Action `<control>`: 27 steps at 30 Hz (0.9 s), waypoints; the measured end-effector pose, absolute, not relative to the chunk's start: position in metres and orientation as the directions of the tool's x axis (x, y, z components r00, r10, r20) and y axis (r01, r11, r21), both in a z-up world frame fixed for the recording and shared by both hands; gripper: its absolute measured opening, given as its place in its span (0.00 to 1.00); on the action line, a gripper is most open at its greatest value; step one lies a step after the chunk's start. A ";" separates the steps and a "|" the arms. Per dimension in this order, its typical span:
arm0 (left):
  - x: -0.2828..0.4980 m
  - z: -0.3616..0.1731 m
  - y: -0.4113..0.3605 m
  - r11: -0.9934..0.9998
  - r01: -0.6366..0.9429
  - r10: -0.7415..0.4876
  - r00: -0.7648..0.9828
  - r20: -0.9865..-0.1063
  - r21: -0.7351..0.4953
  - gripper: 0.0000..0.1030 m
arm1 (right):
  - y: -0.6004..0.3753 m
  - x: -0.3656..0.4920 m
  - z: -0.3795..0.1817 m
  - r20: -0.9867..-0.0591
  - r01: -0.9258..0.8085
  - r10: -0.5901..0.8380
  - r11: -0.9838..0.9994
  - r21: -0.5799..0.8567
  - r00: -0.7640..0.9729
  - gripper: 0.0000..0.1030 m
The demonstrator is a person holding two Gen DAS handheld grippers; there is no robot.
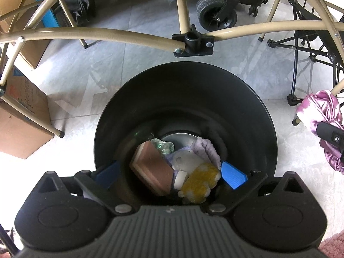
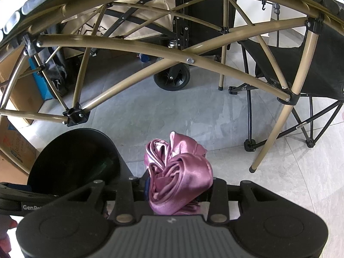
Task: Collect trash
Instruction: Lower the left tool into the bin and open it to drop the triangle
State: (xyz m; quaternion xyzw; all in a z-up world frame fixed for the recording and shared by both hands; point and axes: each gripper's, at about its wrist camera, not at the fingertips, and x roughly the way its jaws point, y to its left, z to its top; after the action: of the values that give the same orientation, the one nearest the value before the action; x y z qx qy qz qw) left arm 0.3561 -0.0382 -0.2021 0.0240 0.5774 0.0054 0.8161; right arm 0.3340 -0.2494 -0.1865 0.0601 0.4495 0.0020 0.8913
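Observation:
A black round trash bin [image 1: 185, 90] stands on the tiled floor. My left gripper [image 1: 169, 175] hangs over its mouth, jaws wide open and blue pads [image 1: 233, 175] apart, holding nothing. Down in the bin lie a brown sponge block [image 1: 152, 169], a yellow-and-white cloth [image 1: 200, 182], a lilac knitted piece [image 1: 207, 150] and a green crumpled wrapper [image 1: 163, 147]. My right gripper [image 2: 178, 191] is shut on a bunched shiny pink cloth [image 2: 178, 172], held just right of the bin [image 2: 73, 157]. That pink cloth [image 1: 322, 116] also shows at the right edge of the left wrist view.
A tan folding table frame [image 1: 120, 34] arches overhead, its legs [image 2: 271, 133] reaching the floor. A black folding chair [image 2: 301, 64] stands to the right, a wheeled cart [image 1: 215, 13] behind. Cardboard boxes [image 1: 23, 118] sit at the left.

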 end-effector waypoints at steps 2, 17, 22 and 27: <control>0.355 -0.201 -0.038 0.999 0.018 0.036 0.334 -0.942 0.045 1.00 | -0.249 0.333 -0.185 -0.799 0.048 0.059 0.993 0.110 0.598 0.34; 0.339 -0.180 -0.005 0.999 -0.044 0.038 0.370 -0.928 0.023 1.00 | -0.216 0.323 -0.159 -0.775 -0.011 0.083 0.995 0.097 0.627 0.34; 0.332 -0.173 0.013 0.997 -0.077 0.046 0.382 -0.923 0.018 1.00 | -0.195 0.323 -0.156 -0.774 -0.052 0.105 0.994 0.093 0.625 0.34; 0.325 -0.168 0.036 0.992 -0.123 0.062 0.390 -0.919 0.014 1.00 | -0.169 0.327 -0.156 -0.777 -0.102 0.135 0.991 0.091 0.615 0.34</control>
State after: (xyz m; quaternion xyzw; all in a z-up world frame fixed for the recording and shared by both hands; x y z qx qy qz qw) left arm 0.3247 0.0363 -0.1679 -0.0279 0.5496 0.0554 0.8331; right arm 0.3275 -0.1692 -0.1557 0.0188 0.4340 0.0658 0.8983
